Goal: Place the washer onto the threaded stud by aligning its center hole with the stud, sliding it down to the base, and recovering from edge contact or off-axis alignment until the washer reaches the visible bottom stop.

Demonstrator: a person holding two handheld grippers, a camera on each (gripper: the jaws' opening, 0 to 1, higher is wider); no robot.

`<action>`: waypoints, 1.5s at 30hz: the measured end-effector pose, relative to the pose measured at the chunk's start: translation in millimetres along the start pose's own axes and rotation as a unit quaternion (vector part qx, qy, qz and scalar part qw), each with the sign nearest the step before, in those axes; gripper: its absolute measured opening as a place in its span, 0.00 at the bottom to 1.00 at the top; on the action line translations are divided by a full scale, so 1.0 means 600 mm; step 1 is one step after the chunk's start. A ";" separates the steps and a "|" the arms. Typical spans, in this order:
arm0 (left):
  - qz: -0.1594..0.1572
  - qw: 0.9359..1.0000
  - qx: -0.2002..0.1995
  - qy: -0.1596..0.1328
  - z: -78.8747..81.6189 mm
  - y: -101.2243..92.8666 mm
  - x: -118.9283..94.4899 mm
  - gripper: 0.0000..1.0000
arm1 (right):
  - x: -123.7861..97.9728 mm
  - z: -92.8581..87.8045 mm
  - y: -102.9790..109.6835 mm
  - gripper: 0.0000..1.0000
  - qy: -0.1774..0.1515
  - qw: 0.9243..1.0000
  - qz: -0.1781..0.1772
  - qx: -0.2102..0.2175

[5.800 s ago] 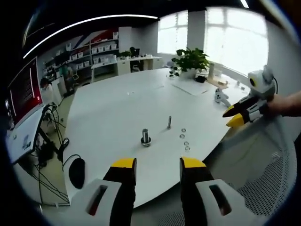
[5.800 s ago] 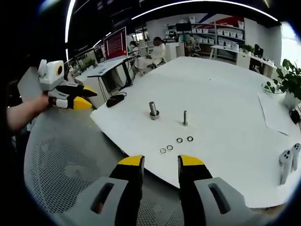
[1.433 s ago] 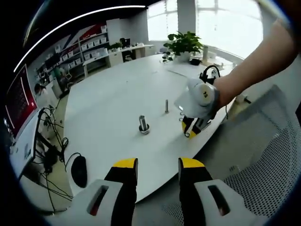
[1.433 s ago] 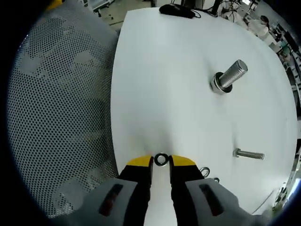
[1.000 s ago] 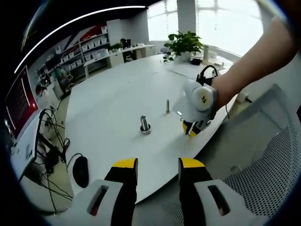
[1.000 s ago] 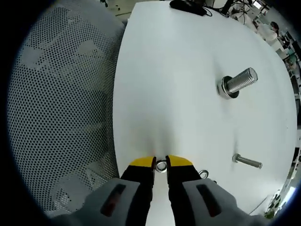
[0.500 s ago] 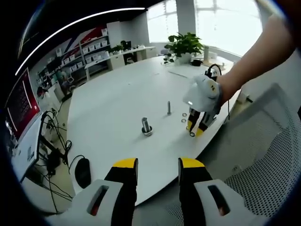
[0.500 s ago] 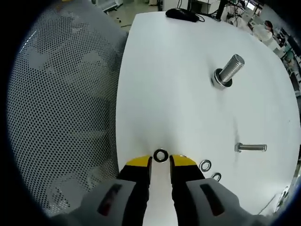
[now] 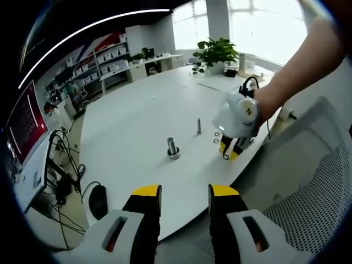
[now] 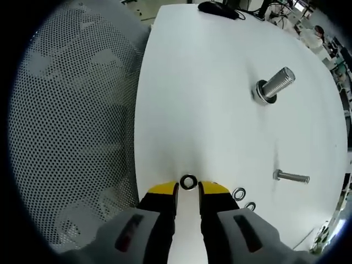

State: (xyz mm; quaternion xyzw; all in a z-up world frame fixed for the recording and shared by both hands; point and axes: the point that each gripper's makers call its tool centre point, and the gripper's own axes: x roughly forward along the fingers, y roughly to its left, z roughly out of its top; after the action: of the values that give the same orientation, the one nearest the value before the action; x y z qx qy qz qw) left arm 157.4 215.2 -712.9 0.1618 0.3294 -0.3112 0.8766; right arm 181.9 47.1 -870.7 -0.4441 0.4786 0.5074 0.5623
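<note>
— So, what fills most of the right gripper view?
— White worktop (image 10: 209, 99); thick threaded stud (image 10: 273, 84) upper right, thin stud (image 10: 291, 177) lying right of centre.
— And the right gripper (image 10: 187, 190)?
— Jaws nearly closed, pinching a washer (image 10: 188, 182) at bottom centre; spare washers (image 10: 240, 193) just right.
— The left gripper (image 9: 181, 192)?
— Jaws parted, holding nothing, bottom centre. Washer contact with the worktop: cannot tell.

Since a second ago my right gripper (image 10: 187, 190) has lifted the small silver ring washer (image 10: 188, 182) slightly off the white table (image 10: 209, 110), pinched between its yellow tips.
</note>
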 end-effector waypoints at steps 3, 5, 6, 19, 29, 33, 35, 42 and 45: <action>0.000 1.000 0.000 0.001 0.000 0.000 0.000 0.32 | 0.000 0.000 -0.001 0.17 0.002 1.000 -0.002 0.007; 0.001 1.000 0.000 0.001 0.000 0.000 0.000 0.32 | 0.000 0.000 -0.001 0.16 0.004 1.000 -0.004 0.010; 0.001 1.000 0.000 0.001 0.000 0.000 0.000 0.32 | 0.001 0.001 -0.002 0.16 0.005 1.000 -0.006 0.012; -0.001 1.000 0.002 0.004 -0.002 0.000 0.002 0.32 | 0.002 0.003 0.001 0.15 0.021 0.999 -0.029 0.027; -0.002 1.000 0.003 0.007 -0.004 -0.001 0.002 0.32 | -0.002 0.000 -0.002 0.15 -0.011 0.997 -0.032 0.071; -0.002 1.000 0.004 0.008 -0.004 0.000 0.002 0.32 | -0.003 -0.003 -0.005 0.15 -0.047 0.993 -0.032 0.100; -0.002 1.000 0.004 0.008 -0.005 0.000 0.002 0.31 | -0.003 -0.004 -0.005 0.15 -0.056 0.993 -0.033 0.102; -0.001 1.000 0.003 0.006 -0.003 0.001 0.001 0.31 | -0.003 -0.002 -0.005 0.14 -0.063 0.991 -0.032 0.113; -0.002 1.000 0.004 0.008 -0.004 0.000 0.002 0.31 | -0.003 -0.003 -0.005 0.14 -0.062 0.991 -0.033 0.113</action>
State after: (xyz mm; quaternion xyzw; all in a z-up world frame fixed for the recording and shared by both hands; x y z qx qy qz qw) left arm 156.8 215.8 -715.4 0.1673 0.3358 -0.3129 0.8725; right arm 184.5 44.6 -868.9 -0.3613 0.4822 0.4576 0.6539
